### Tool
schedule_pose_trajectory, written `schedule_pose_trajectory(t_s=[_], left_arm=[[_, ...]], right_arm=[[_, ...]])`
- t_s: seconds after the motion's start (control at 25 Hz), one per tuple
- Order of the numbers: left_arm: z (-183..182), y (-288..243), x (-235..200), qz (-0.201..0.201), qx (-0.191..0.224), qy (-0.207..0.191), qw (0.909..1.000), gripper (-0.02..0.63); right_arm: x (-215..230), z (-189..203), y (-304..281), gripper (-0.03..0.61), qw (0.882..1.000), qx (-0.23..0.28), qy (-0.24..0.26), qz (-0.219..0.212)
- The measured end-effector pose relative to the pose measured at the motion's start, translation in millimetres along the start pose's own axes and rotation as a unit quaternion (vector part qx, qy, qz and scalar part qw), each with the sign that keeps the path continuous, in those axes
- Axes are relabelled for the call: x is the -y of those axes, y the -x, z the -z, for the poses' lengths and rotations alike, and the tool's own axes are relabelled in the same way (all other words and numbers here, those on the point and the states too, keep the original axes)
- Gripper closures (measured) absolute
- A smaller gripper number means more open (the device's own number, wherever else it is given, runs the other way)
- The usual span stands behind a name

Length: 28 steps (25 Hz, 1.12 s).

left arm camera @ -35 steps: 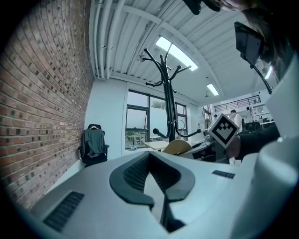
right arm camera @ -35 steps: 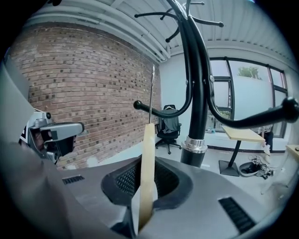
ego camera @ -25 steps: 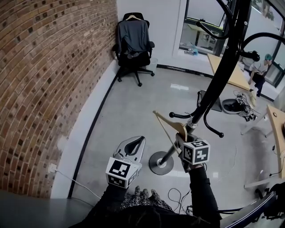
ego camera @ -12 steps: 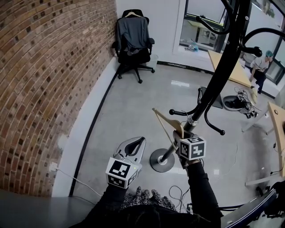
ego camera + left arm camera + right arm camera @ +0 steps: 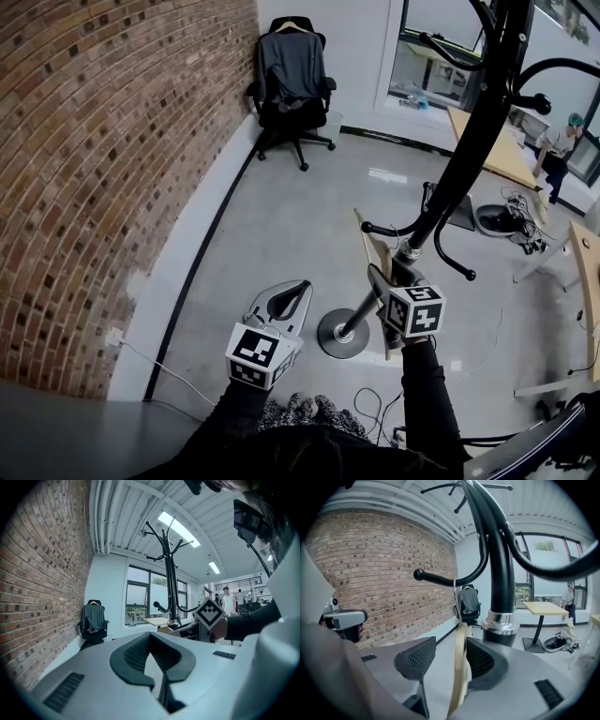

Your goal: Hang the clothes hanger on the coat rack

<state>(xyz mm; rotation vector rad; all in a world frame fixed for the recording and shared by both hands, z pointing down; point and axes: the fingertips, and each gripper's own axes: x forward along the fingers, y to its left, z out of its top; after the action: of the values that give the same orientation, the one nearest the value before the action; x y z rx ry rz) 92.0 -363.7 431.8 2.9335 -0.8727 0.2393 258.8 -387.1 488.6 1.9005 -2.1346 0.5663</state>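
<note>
A wooden clothes hanger point(image 5: 376, 255) hangs by its wire hook point(image 5: 455, 597) on a low arm point(image 5: 440, 580) of the black coat rack point(image 5: 467, 155). My right gripper point(image 5: 382, 274) sits at the hanger just below that arm. Its jaws are opening, and the hanger's wood point(image 5: 460, 667) stands between the pads, clear of the left pad point(image 5: 417, 658) and close against the right one. My left gripper point(image 5: 301, 285) hovers lower left of the rack's base point(image 5: 339, 335), shut and empty; its own view shows the rack point(image 5: 169, 573) ahead.
A brick wall point(image 5: 94, 169) runs along the left. A black office chair point(image 5: 292, 80) draped with a grey garment stands in the far corner. Wooden tables point(image 5: 502, 155) and a person point(image 5: 562, 141) are at the right. Cables point(image 5: 375, 408) lie on the floor near my feet.
The right gripper's jaws have opened off the hanger. The hanger has swung from a slant to hang nearly straight down from the arm. The left gripper has stayed put.
</note>
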Motion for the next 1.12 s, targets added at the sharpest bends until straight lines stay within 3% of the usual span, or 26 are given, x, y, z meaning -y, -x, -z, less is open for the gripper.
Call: schedule_pose_trajectory(t_s=[0.24,0.52,0.84,1.12], left_arm=[[-7.2,10.4,4.1,-0.013,0.008,-0.003,0.9999,0.606],[-16.9,22.3,27.6,-0.018,0.02,-0.006,0.9996,0.606],[-31.3,39.1,88.4,-0.009,0.033,-0.015,0.9993,0.606],[-24.9,73.6,139.1,-0.017,0.024,-0.017,0.9994,0.606]], right_arm=[[-9.8,-23.1,52.1,0.385,0.999,0.02,0.029,-0.019],[-14.8,-49.1,138.2,0.385,0.995,0.088,0.047,-0.023],[-12.1,-24.6,199.4,0.387,0.994,0.1,0.043,-0.008],[-26.6,6.8,243.6,0.39,0.994,0.095,0.036,-0.033]])
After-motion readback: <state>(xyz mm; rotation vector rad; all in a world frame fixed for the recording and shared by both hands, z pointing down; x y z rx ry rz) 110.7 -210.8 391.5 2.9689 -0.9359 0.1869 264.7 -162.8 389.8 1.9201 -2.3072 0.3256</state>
